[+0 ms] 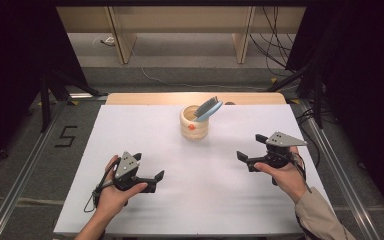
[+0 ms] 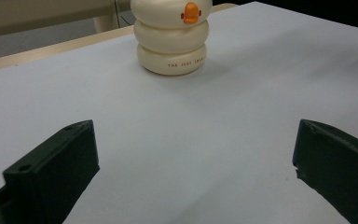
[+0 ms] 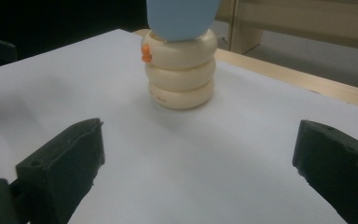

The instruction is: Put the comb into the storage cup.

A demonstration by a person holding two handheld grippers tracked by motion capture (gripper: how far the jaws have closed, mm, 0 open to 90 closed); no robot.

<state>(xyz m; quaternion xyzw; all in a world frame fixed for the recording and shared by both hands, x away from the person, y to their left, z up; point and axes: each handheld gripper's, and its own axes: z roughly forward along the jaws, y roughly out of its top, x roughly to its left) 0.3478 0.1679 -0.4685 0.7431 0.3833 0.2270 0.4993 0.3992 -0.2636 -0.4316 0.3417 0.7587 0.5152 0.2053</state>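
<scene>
Brush (image 1: 208, 108) upright in cream holder (image 1: 195, 125)

White table sheet (image 1: 200, 165), wooden edge (image 1: 145, 98) — floor cable (image 1: 180, 83), numeral five (image 1: 66, 136)

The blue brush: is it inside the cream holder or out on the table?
Inside. The blue brush stands leaning in the cream holder, its head sticking out above the rim.

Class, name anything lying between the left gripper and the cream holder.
Nothing: bare white table runs from the open left gripper to the cream holder, seen in the left gripper view.
</scene>
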